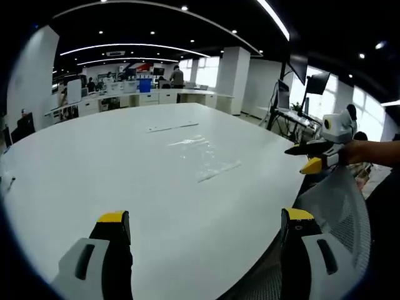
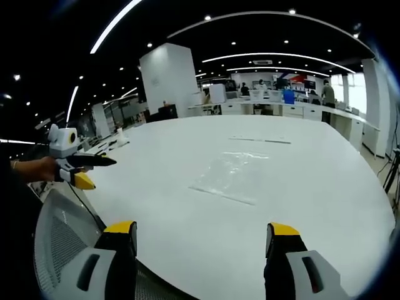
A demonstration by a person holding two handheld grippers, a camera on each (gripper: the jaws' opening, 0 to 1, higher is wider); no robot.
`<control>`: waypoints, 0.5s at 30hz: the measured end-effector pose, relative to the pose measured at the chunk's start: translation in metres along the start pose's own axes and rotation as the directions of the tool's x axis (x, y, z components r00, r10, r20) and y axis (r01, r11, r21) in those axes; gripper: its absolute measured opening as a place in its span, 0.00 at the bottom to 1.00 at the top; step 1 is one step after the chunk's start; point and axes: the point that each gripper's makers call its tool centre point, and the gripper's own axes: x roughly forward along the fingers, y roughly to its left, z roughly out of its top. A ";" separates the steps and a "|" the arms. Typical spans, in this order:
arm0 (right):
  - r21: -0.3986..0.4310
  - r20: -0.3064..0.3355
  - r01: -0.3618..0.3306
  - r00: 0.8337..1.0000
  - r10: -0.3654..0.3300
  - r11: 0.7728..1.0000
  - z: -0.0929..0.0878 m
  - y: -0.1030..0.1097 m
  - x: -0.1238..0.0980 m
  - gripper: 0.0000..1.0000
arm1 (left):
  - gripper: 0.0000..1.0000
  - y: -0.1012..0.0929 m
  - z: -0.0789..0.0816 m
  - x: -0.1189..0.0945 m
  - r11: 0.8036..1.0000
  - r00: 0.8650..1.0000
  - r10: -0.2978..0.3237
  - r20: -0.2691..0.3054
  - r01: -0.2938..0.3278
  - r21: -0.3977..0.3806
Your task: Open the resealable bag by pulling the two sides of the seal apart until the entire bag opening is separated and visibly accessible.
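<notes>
left gripper view: low, table [image 1: 94,175] edge, faces across | right gripper view: likewise | shared: bag [image 1: 203,156]

Resealable bag [image 1: 203,156] is clear film on the white table [image 1: 94,175]; its edges barely read and whether the seal is closed or parted cannot be told in either view [image 2: 232,175]. Thin strip [image 1: 173,127] beyond the bag is too small to identify. Left gripper [image 1: 206,228] and right gripper [image 2: 203,240] bodies are cut off by the bottom edge, only the jaws show. Mesh chair back [image 2: 62,244] is cut by the frame edge. Hand [image 1: 356,152] holding the other gripper is partly covered by it, arm runs out of frame. Distant people [image 1: 177,76] are too small to describe.
</notes>
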 end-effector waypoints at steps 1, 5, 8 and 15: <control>0.001 0.000 0.000 1.000 0.000 1.000 0.000 0.000 0.000 0.85 | 0.99 0.001 0.000 0.000 1.000 1.000 0.001 0.001 -0.001 0.001; 0.001 0.002 0.003 1.000 -0.003 1.000 0.000 -0.002 -0.001 0.84 | 0.99 0.006 0.001 -0.002 1.000 1.000 0.010 0.004 -0.010 0.001; 0.007 0.007 0.008 1.000 -0.009 1.000 0.001 -0.003 -0.002 0.84 | 0.99 0.009 0.002 -0.003 1.000 1.000 0.019 0.007 -0.019 -0.004; -0.020 0.017 -0.014 1.000 0.014 1.000 0.009 -0.005 0.000 0.84 | 0.99 0.012 0.002 -0.003 1.000 1.000 0.018 0.008 -0.018 -0.010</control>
